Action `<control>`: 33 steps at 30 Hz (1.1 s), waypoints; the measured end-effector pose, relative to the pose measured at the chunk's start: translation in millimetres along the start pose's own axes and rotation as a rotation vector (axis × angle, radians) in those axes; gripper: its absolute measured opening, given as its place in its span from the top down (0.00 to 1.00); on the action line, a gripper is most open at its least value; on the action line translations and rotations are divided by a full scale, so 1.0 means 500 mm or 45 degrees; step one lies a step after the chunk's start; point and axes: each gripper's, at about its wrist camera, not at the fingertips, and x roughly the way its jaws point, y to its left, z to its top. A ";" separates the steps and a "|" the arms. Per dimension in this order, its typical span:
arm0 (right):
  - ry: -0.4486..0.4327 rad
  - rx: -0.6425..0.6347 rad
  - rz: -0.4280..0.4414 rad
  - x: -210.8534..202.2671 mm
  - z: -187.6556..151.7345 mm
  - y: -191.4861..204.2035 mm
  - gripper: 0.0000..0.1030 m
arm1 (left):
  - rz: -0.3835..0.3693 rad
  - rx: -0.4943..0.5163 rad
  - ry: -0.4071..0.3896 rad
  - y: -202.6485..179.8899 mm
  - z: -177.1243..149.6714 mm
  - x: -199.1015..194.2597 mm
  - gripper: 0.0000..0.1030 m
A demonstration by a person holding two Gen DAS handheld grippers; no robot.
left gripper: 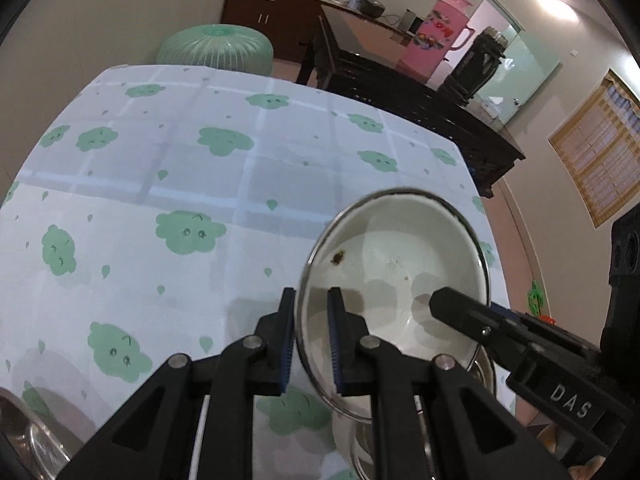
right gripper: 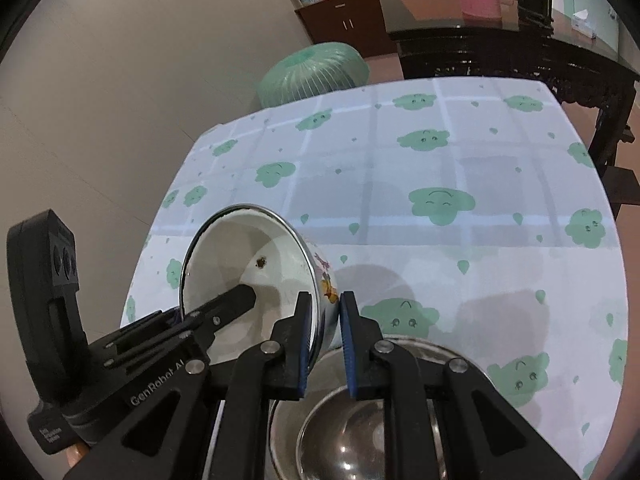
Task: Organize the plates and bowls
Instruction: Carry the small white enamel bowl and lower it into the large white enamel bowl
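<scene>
Dark wooden sideboard point(left gripper: 276, 16), beige walls point(left gripper: 120, 8)

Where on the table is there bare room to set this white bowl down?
The tablecloth lies bare from the white bowl to the far edge by the green cover. Near side is crowded: steel bowls under the right tool, another steel dish at left.

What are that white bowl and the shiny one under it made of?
The white bowl looks like enamelled metal: glossy white inside, thin silvery rim, painted picture outside, and a dark chip-like spot. The shiny bowl seems to be stainless steel: bare, mirror-like, reflecting lights. Both claws, left and right, straddle the white bowl's rim.
</scene>
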 end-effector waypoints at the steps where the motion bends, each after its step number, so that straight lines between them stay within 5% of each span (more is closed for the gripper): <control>1: -0.003 -0.003 -0.003 -0.009 -0.006 0.001 0.84 | -0.003 0.006 0.001 -0.004 -0.004 -0.005 0.89; 16: -0.003 -0.001 -0.110 -0.138 -0.134 -0.031 0.84 | -0.049 0.153 0.077 -0.112 -0.112 -0.049 0.89; 33: 0.087 0.078 -0.167 -0.132 -0.216 -0.094 0.84 | 0.008 0.227 0.180 -0.162 -0.184 0.000 0.89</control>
